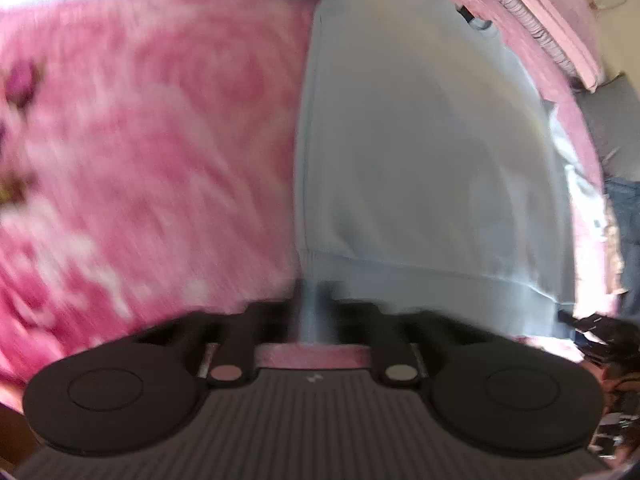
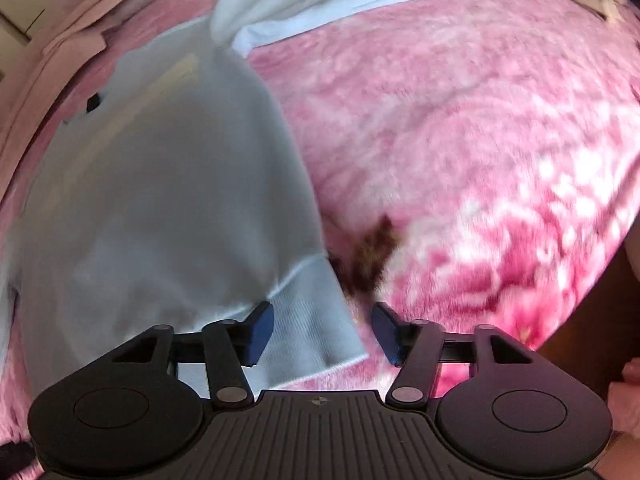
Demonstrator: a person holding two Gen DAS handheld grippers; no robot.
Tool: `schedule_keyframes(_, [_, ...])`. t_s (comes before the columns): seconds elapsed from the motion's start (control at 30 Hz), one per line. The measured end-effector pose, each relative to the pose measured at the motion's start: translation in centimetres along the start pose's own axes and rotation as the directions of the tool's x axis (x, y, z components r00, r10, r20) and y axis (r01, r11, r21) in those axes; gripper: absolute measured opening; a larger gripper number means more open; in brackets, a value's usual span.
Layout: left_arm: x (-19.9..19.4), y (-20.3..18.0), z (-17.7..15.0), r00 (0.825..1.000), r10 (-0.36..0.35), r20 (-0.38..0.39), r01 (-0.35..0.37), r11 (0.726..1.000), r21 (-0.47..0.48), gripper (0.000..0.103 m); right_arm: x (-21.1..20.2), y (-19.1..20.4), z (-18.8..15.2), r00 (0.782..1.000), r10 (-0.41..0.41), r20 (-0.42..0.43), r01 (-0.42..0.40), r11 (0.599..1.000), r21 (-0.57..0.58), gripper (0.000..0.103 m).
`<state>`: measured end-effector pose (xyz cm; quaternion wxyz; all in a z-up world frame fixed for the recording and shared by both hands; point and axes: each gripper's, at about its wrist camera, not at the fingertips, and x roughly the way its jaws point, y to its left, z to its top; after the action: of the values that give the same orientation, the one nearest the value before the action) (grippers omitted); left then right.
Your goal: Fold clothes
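Pink plush blanket (image 2: 460, 128), patterned with paler flowers, covers the bed and carries everything here. Along its left edge in the right wrist view lie folded pink sheets (image 2: 76, 36). Next to them a pale blue sweatshirt (image 2: 160, 184) is spread flat, body toward the near edge of the blanket, one sleeve (image 2: 340, 4) stretched out toward the far right corner, probably laid so for folding inward.

In the left wrist view the left gripper (image 1: 316, 300) has its fingers together, clamped on a pinch of the sweatshirt's ribbed hem at one bottom corner; holding that corner likely lets the person lift the hem evenly. Both views are blurred, so the exact grip depth is unclear.

At the other bottom corner, the right gripper (image 2: 324, 332) has its fingers apart, straddling the ribbed hem (image 2: 316, 320) without pinching it. I judge it is lined up to take this corner, so both corners can be carried together.
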<state>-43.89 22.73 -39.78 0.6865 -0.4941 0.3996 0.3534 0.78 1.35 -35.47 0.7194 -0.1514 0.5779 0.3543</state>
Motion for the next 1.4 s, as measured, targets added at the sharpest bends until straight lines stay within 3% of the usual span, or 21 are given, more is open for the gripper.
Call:
schedule_keyframes(0.07, [-0.7,-0.5,-0.4,0.999,0.011,0.031,-0.013,0.998,0.069,0.002,0.1,-0.1,-0.3,1.000,-0.013,0.001,0.013,1.000,0.001,0.008])
schedule_keyframes(0.13, [-0.3,0.1,-0.7,0.998,0.054,0.012,-0.054,0.995,0.082,0.005,0.2,-0.3,-0.6,1.000,-0.026,0.003,0.026,1.000,0.002,0.008])
schedule_keyframes(0.23, [-0.6,-0.7,-0.3,0.993,0.119,0.003,-0.119,0.986,0.116,0.009,0.5,-0.3,-0.7,0.999,-0.052,-0.013,0.052,0.998,-0.024,0.022])
schedule_keyframes(0.27, [-1.1,-1.8,-0.2,0.983,0.180,0.016,-0.181,0.970,0.165,0.006,0.0,0.0,-0.4,0.996,-0.086,-0.020,0.085,0.995,-0.043,0.032])
schedule_keyframes(0.3, [-1.7,-2.8,0.2,0.974,0.223,0.042,-0.227,0.950,0.214,0.005,-0.6,0.4,-0.1,0.993,-0.115,-0.016,0.114,0.991,-0.065,0.035])
schedule_keyframes(0.33, [-2.5,-3.8,0.6,0.972,0.224,0.076,-0.236,0.941,0.244,0.006,-1.7,0.9,0.0,0.992,-0.119,0.037,0.122,0.988,-0.097,0.035])
schedule_keyframes(0.43, [-3.5,-6.8,2.8,0.980,0.148,0.134,-0.177,0.954,0.243,0.006,-4.2,2.4,0.8,0.980,-0.097,0.176,0.128,0.976,-0.174,0.041])
schedule_keyframes(0.53, [-1.2,-10.1,4.7,0.984,0.017,0.178,-0.059,0.970,0.234,0.006,-2.7,4.0,2.7,0.978,-0.004,0.206,0.050,0.975,-0.217,0.041])
schedule_keyframes(0.63, [3.6,-13.7,6.6,0.984,-0.053,0.168,0.007,0.965,0.263,0.006,0.6,6.7,4.4,0.980,0.045,0.194,0.013,0.957,-0.289,0.041])
schedule_keyframes(0.7, [7.1,-15.8,7.3,0.988,-0.055,0.142,0.007,0.949,0.316,0.008,2.8,8.7,5.3,0.981,0.070,0.181,-0.003,0.939,-0.343,0.041])
schedule_keyframes(0.8, [9.7,-17.4,5.5,0.993,0.020,0.120,-0.067,0.914,0.401,0.008,6.5,10.8,5.0,0.989,0.088,0.120,-0.029,0.905,-0.425,0.041])
schedule_keyframes(0.9, [8.2,-17.2,1.7,0.989,0.050,0.136,-0.108,0.881,0.461,0.008,6.8,11.4,2.1,0.990,0.060,0.129,0.016,0.852,-0.523,0.041])
schedule_keyframes(1.07, [4.4,-13.4,-4.0,0.989,0.094,0.117,-0.136,0.893,0.430,0.008,4.1,7.3,-3.9,0.991,0.032,0.126,0.038,0.858,-0.513,0.041])
schedule_keyframes(1.13, [3.4,-12.5,-4.8,0.989,0.110,0.095,-0.138,0.919,0.370,0.009,2.9,6.1,-5.6,0.992,0.024,0.123,0.043,0.857,-0.514,0.041])
schedule_keyframes(1.2, [2.3,-11.6,-5.6,0.989,0.126,0.072,-0.142,0.940,0.309,0.009,2.3,5.5,-6.2,0.995,0.010,0.094,0.039,0.865,-0.501,0.041])
schedule_keyframes(1.3, [1.4,-12.0,-5.8,0.977,0.213,0.009,-0.208,0.946,0.248,0.010,1.8,5.1,-5.8,1.000,0.007,0.026,0.007,0.863,-0.505,0.041])
schedule_keyframes(1.4, [-1.5,-14.3,-5.9,0.968,0.249,0.044,-0.252,0.946,0.204,0.012,0.3,4.8,-4.0,0.999,0.005,-0.047,-0.027,0.879,-0.477,0.041])
